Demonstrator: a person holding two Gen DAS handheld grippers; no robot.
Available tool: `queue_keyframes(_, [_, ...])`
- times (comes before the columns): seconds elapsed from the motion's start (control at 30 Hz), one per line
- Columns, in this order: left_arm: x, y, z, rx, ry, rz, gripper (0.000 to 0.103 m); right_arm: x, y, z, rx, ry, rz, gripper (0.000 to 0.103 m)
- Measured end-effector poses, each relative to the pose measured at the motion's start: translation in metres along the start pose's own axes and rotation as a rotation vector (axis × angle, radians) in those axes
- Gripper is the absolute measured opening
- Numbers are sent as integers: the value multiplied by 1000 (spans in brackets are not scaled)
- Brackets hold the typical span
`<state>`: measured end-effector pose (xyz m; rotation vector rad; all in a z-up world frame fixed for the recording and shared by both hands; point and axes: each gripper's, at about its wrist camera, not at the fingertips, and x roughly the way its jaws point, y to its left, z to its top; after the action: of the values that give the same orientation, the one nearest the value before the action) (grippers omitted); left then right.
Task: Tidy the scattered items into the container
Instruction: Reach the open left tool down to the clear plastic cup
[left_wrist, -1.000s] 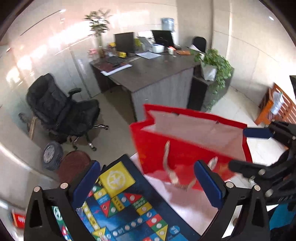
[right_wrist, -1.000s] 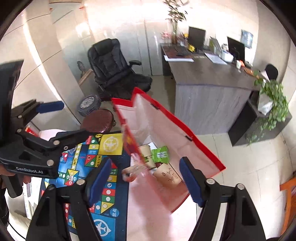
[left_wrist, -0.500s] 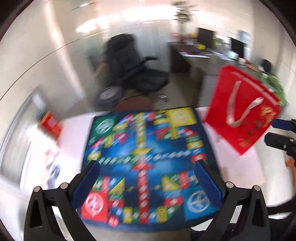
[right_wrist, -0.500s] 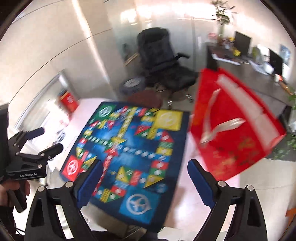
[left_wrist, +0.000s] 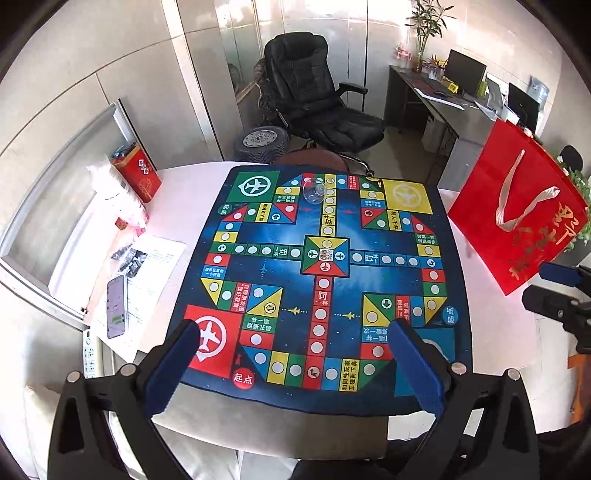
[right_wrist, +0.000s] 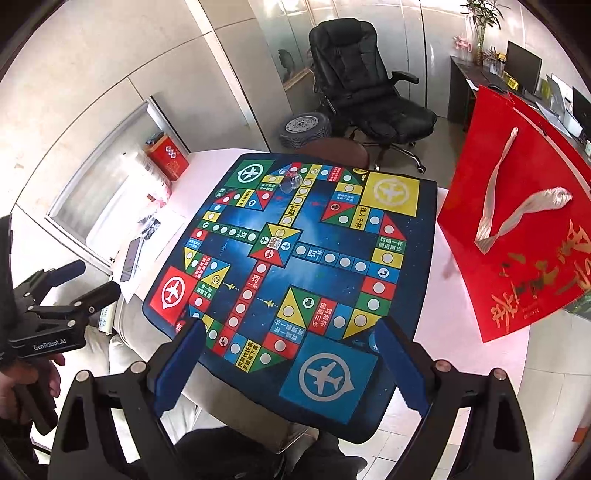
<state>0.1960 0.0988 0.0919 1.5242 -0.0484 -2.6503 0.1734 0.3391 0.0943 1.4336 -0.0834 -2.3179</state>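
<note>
A red paper gift bag (left_wrist: 517, 218) with gold lettering and silver ribbon handles stands upright at the right edge of the white round table; it also shows in the right wrist view (right_wrist: 517, 229). A small clear glass cup (left_wrist: 314, 190) lies on the far part of the colourful flight-chess mat (left_wrist: 321, 273), seen too in the right wrist view (right_wrist: 291, 181). My left gripper (left_wrist: 295, 358) is open and empty above the mat's near edge. My right gripper (right_wrist: 288, 358) is open and empty above the mat's near right corner. The bag's inside is hidden.
A red tin box (left_wrist: 137, 176), plastic-wrapped packets (left_wrist: 122, 206), papers and a phone (left_wrist: 116, 305) lie at the table's left. A black office chair (left_wrist: 321, 107), a tyre (left_wrist: 262, 142) and a brown stool stand beyond the table. A desk with monitors (left_wrist: 465, 96) is far right.
Both grippers have pulled back and up from the bag's opening to the near side of the table. The bag now stands at the right, closed side towards me.
</note>
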Motion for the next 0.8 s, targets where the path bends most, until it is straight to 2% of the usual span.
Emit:
queue_keyframes(0.3, [7, -5, 25, 39, -25, -50, 103, 0, -17, -8, 108, -35, -15, 95])
queue_keyframes(0.4, [24, -10, 24, 68, -39, -64, 103, 6, -19, -17, 116, -65, -23, 95])
queue_keyframes(0.5, [58, -17, 11, 106, -33, -107, 103, 26, -20, -29, 92, -96, -69, 95])
queue_keyframes(0.57, [92, -21, -8, 148, -17, -88, 103, 46, -21, -40, 73, -114, -102, 95])
queue_keyframes(0.6, [102, -20, -15, 143, -12, -82, 103, 60, -23, -46, 80, -113, -123, 95])
queue_keyframes(0.67, [128, -13, -32, 113, -11, -116, 103, 78, -28, -56, 112, -110, -134, 95])
queue_keyframes(0.8, [161, -7, -57, 132, -48, -143, 103, 111, -20, -78, 133, -118, -175, 95])
